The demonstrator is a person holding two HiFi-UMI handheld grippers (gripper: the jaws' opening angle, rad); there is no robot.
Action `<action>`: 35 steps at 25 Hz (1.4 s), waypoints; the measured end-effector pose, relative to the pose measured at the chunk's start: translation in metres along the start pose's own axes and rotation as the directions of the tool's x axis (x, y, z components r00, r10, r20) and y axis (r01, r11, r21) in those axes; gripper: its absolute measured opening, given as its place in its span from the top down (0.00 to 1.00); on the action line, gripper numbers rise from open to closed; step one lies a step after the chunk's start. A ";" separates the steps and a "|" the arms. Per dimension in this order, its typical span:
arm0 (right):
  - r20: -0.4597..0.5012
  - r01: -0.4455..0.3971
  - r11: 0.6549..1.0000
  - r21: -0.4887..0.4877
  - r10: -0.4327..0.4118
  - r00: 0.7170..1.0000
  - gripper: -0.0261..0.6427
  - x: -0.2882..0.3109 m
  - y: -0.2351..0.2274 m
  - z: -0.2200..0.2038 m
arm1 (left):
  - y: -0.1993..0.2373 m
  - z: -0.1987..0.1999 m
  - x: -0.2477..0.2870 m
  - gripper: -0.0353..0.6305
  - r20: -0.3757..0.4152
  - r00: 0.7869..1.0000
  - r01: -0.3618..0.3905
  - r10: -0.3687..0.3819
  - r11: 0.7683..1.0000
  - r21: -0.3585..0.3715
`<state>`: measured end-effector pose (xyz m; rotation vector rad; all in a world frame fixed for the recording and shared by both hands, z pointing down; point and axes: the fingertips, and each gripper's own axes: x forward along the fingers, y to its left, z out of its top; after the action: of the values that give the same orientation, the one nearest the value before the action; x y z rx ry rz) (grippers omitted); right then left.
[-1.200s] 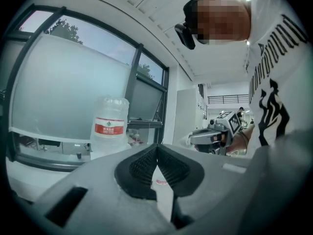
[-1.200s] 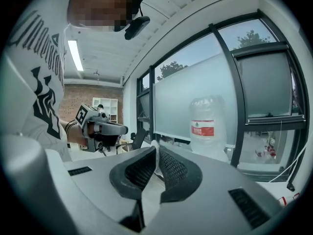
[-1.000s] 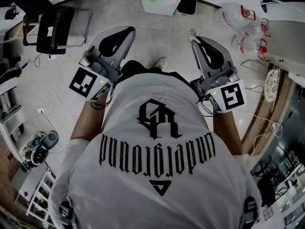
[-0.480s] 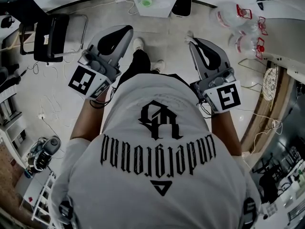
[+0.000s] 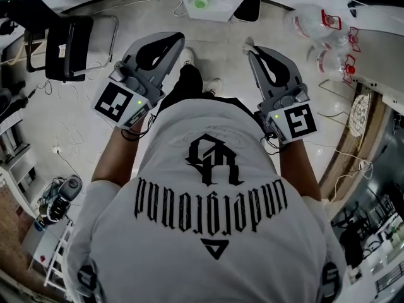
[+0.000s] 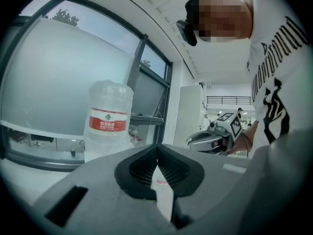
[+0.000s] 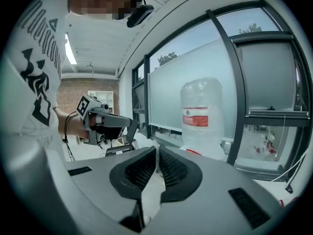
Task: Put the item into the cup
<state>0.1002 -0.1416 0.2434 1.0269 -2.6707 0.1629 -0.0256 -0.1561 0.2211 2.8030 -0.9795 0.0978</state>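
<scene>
In the head view both grippers are held up in front of a person's white printed shirt, above the floor. My left gripper (image 5: 177,38) is shut with nothing between its pads (image 6: 146,166). Shut and empty too is my right gripper (image 5: 247,45), whose ribbed pads (image 7: 172,169) meet at the tip. Each gripper view shows the other gripper (image 6: 215,140) (image 7: 110,123) off to the side. A white surface (image 5: 218,4) at the top edge carries a small green round thing (image 5: 200,3). I cannot make out a cup or the item.
Large water jugs (image 5: 315,21) stand at the upper right by a window; one fills each gripper view (image 6: 108,119) (image 7: 201,116). A black chair (image 5: 69,40) is at the upper left and a black object (image 5: 247,6) by the white surface. Cables cross the floor.
The person has stepped forward: a black trouser leg and white shoe now show between the grippers. Both grippers shifted slightly up the view and stayed shut.
</scene>
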 end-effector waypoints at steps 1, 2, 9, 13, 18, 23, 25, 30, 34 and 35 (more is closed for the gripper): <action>-0.010 -0.007 1.000 -0.002 0.007 1.000 0.92 0.006 -0.001 -0.002 | 0.004 -0.002 0.001 0.93 -0.008 1.000 0.003 -0.003 1.000 -0.003; -0.018 -0.012 1.000 0.000 0.012 1.000 0.92 0.013 -0.002 -0.004 | 0.008 -0.004 0.003 0.93 -0.017 1.000 0.006 -0.007 1.000 -0.004; -0.071 -0.045 0.999 0.012 0.046 0.996 0.92 0.057 -0.014 -0.024 | 0.035 -0.023 0.021 0.93 -0.071 0.997 0.020 -0.021 1.000 -0.020; -0.093 -0.044 0.998 0.040 0.048 0.995 0.92 0.079 -0.021 -0.044 | 0.047 -0.038 0.029 0.93 -0.100 0.995 0.020 -0.022 1.000 -0.023; -0.126 -0.034 0.996 0.086 0.044 0.991 0.92 0.115 -0.035 -0.075 | 0.070 -0.066 0.042 0.93 -0.126 0.991 0.029 -0.034 0.999 -0.036; -0.134 -0.001 0.981 0.196 0.028 0.991 0.92 0.153 -0.058 -0.116 | 0.093 -0.109 0.057 0.93 -0.184 0.982 0.034 -0.037 0.999 -0.020; -0.146 0.009 0.976 0.219 0.024 0.989 0.92 0.166 -0.062 -0.132 | 0.100 -0.129 0.062 0.93 -0.204 0.978 0.035 -0.042 0.999 -0.035; -0.174 0.028 0.969 0.246 0.016 0.985 0.92 0.196 -0.073 -0.163 | 0.121 -0.165 0.075 0.92 -0.224 0.973 0.033 -0.049 0.997 -0.076; -0.192 0.035 0.966 0.258 0.015 0.981 0.92 0.216 -0.079 -0.185 | 0.133 -0.193 0.086 0.93 -0.252 0.966 0.050 -0.061 0.997 -0.052; -0.195 0.039 0.965 0.261 0.013 0.981 0.92 0.220 -0.080 -0.191 | 0.135 -0.200 0.088 0.93 -0.260 0.964 0.052 -0.062 0.998 -0.043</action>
<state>0.0384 -0.3035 0.4907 1.0427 -2.5082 0.5994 -0.0422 -0.2777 0.4469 2.6931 -0.8288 0.4268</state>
